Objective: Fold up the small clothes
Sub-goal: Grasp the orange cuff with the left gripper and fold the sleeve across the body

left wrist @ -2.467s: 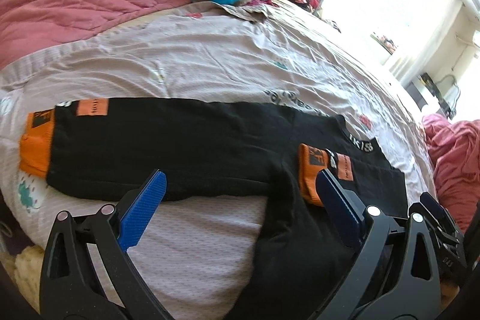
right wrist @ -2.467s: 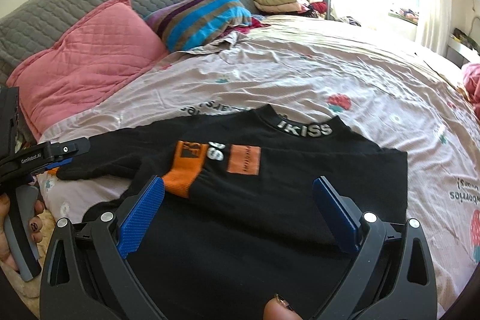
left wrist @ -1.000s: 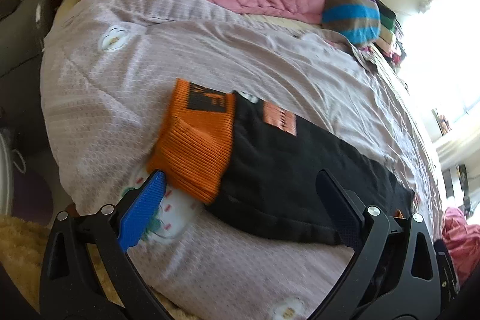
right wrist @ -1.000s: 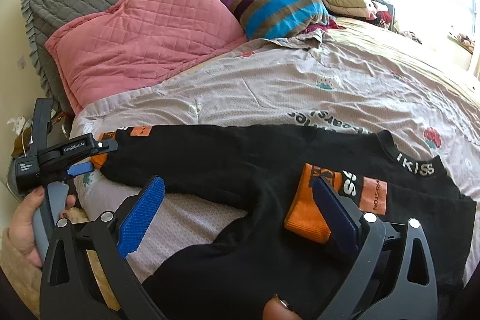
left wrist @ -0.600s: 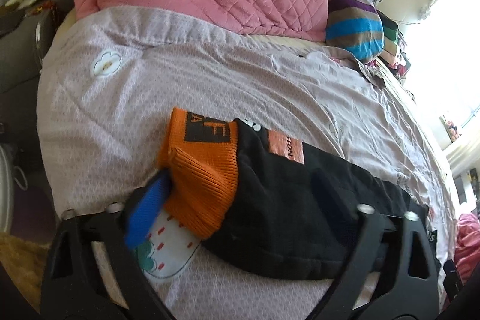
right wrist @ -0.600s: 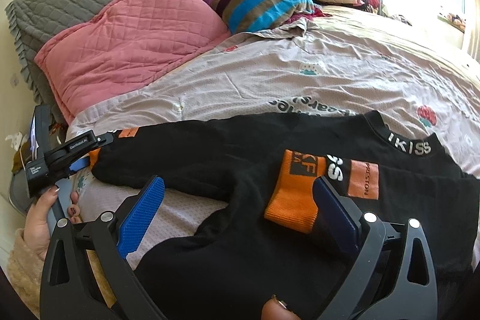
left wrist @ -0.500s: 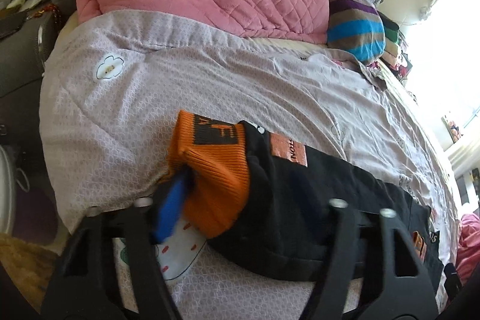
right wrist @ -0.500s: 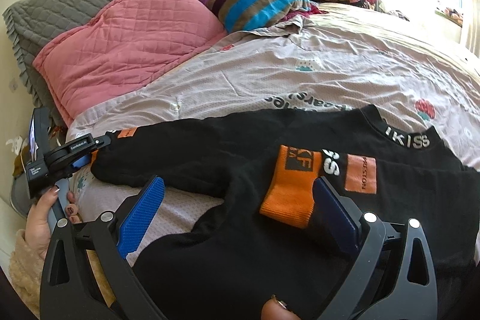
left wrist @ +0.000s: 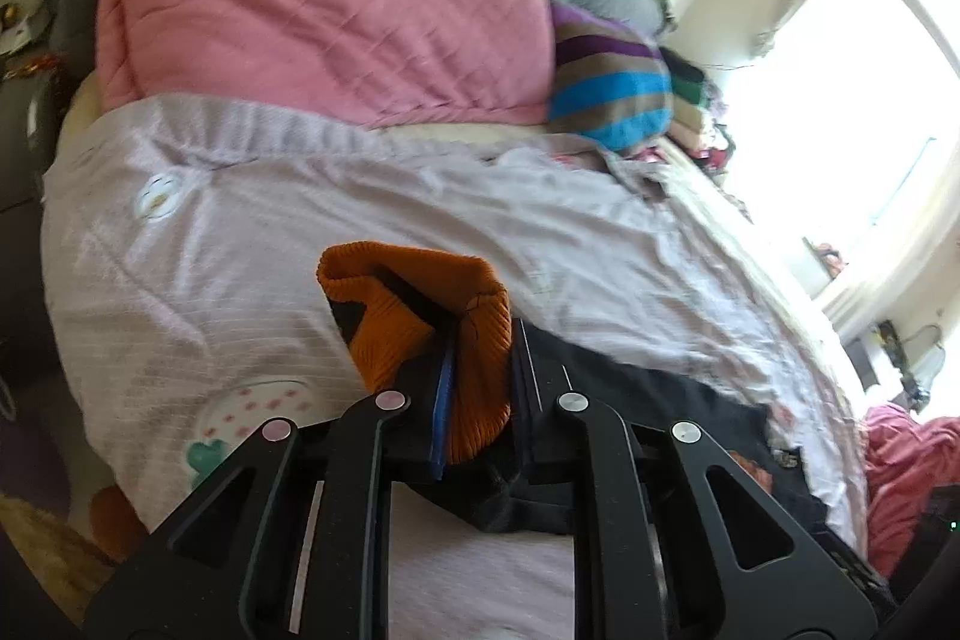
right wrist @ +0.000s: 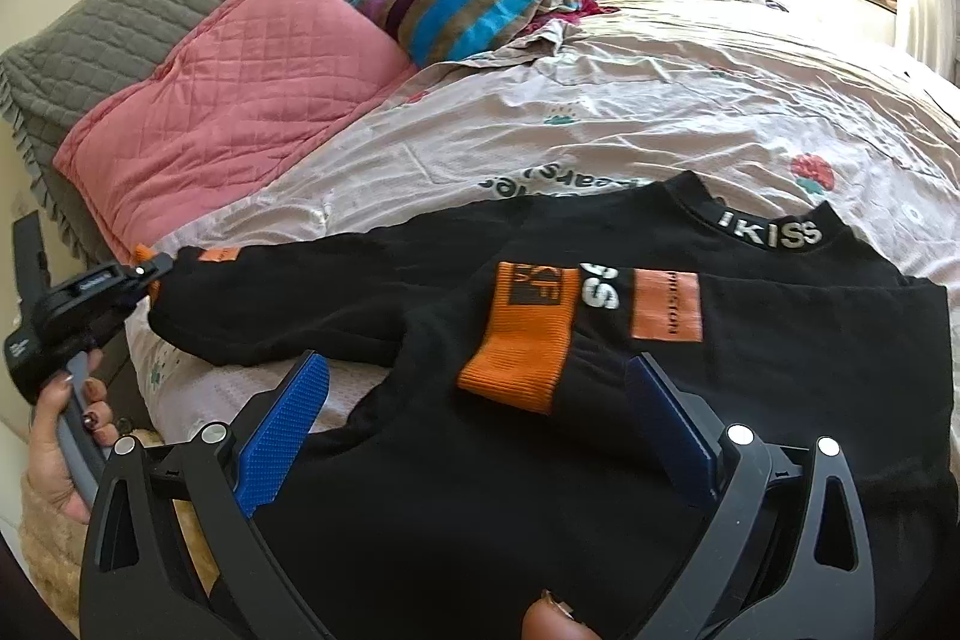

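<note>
Both wrist views look down at the bed [left wrist: 420, 196] – sharing the black sweater [right wrist: 600, 460].

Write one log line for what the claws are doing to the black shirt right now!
left claw: closing on orange cuff | right claw: open above black shirt | other sleeve: folded across shirt

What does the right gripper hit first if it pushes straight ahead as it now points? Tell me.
Probably the black shirt: the open right gripper points down at its body, short of the folded sleeve's orange cuff. Depth is unclear.
</note>
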`<state>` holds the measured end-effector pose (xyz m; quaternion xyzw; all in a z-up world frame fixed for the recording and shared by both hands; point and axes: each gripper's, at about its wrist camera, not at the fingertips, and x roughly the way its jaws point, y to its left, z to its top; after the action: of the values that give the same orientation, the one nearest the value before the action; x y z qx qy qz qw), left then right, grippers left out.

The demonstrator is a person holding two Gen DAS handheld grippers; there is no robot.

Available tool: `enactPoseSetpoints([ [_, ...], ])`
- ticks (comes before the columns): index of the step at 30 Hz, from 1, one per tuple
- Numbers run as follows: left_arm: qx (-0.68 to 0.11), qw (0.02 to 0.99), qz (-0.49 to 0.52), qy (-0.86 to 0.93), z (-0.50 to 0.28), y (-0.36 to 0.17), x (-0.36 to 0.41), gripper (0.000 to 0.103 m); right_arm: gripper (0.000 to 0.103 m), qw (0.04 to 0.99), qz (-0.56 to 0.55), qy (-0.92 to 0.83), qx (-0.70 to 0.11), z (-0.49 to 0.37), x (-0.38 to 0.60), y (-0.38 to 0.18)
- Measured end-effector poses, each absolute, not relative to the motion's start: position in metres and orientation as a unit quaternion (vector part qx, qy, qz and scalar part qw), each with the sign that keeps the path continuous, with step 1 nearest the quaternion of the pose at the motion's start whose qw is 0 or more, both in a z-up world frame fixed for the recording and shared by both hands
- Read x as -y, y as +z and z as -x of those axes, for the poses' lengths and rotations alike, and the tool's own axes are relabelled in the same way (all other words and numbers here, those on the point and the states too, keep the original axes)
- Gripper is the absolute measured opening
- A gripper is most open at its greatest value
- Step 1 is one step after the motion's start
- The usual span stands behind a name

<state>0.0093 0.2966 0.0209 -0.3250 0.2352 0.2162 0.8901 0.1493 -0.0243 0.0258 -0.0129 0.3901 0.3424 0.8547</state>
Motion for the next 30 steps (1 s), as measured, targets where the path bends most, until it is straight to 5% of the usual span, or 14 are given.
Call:
enactPoseSetpoints([
  [14, -0.212, 0.933, 0.275, 0.099, -0.029, 0.075, -0.208, 0.007, 0.098, 0.871, -0.042, 0.311, -0.378, -0.152, 0.092, 0.038],
  [30, -0.260, 0.936, 0.239, -0.006, -0.072, 0.078, -0.124, 0.007, 0.098, 0.893, -0.083, 0.257, -0.360, -0.155, 0.167, 0.043],
])
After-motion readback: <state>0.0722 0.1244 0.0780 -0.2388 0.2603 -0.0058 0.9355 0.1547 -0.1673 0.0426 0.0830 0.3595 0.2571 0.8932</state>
